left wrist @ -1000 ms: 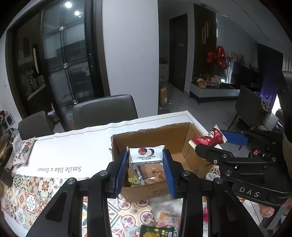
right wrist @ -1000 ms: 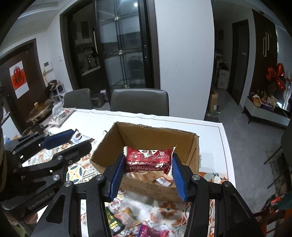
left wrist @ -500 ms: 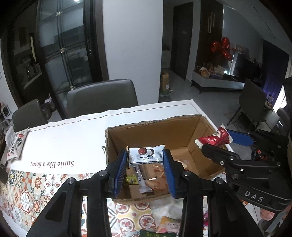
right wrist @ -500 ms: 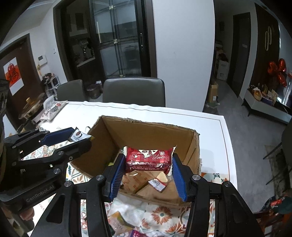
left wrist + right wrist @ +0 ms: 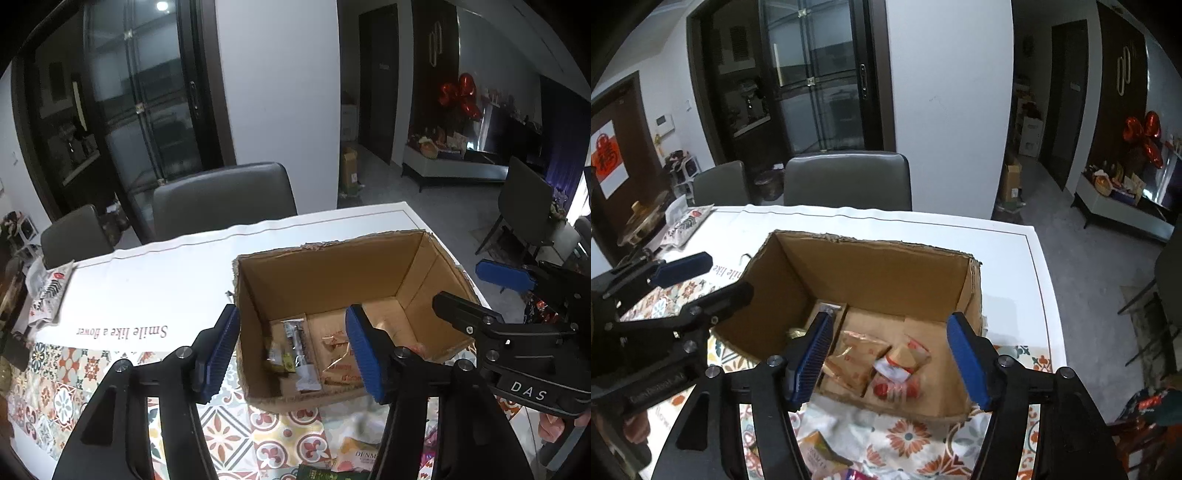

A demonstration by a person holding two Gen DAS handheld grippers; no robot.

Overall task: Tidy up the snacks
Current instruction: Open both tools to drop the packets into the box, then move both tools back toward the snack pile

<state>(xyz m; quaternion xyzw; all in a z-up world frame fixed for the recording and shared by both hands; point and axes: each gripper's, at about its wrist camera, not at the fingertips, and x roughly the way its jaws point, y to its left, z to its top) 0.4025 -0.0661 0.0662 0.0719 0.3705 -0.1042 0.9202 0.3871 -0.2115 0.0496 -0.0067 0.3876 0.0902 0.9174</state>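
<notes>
While both tools hung over the box, this was how things lay.

Left tool [image 5: 291, 350]: its blue pads were apart and opening wider, with nothing held between them.
Right tool [image 5: 892, 356]: its blue pads were apart and opening wider too, with nothing held.
Cardboard box [image 5: 332, 273]: it stood open on the tabletop [image 5: 155, 284], right under both tools.
Silver packet [image 5: 299, 343]: it lay flat on the box floor, below the left tool and nearer its left pad.
Red packet [image 5: 895, 389]: it lay on the box floor below the right tool, between its pads, blurred.
Tan packets [image 5: 857, 354]: they lay in the box beside the red packet.
Loose snacks [image 5: 360, 456]: a few lay on the patterned cloth [image 5: 66, 387], outside the box and near the tool arms.
</notes>
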